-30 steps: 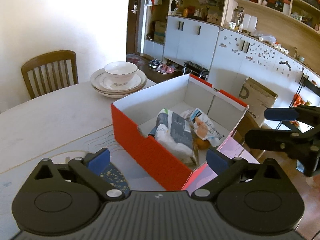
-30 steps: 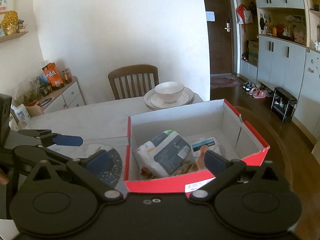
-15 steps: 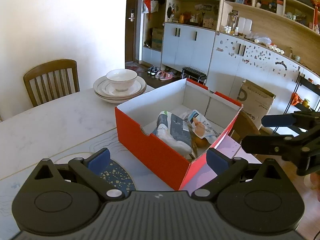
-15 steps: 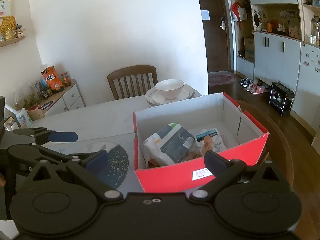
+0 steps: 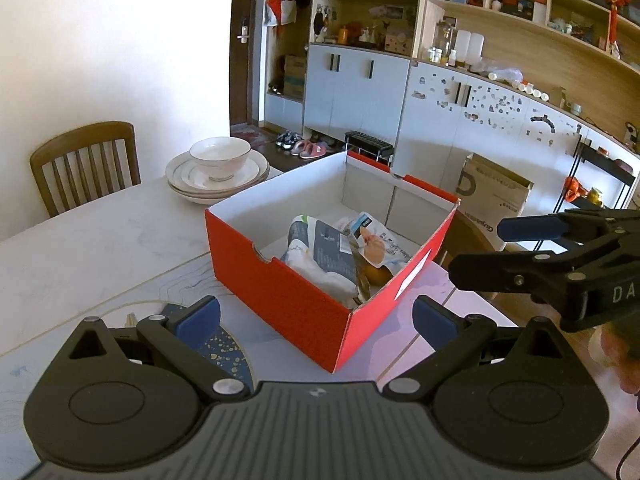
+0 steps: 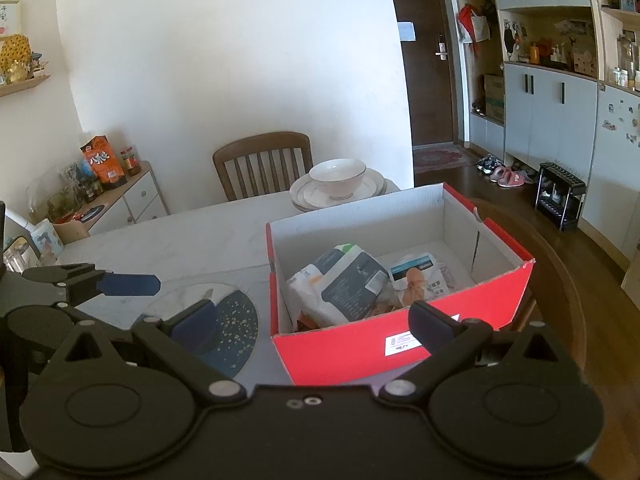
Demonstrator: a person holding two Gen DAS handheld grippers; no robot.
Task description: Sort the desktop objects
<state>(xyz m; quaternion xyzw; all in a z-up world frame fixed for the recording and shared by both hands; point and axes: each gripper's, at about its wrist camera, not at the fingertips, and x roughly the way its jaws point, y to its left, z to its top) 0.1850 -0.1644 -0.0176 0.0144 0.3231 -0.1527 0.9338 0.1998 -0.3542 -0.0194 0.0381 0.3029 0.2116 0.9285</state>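
Left to right on the table: chair behind it, stacked plates with a bowl on top at the far edge, dark blue speckled mat under a clear disc near the front, then the red box just right of the mat. Box is open-topped, white inside, holds a grey-white bag, a snack pack beside it on the right, something orange underneath. Left gripper released, jaws spread wide, empty, hanging in front of the box's near corner. Right gripper also released and empty, jaws spread across the box's front wall, not touching it. Both grippers clear of the box contents
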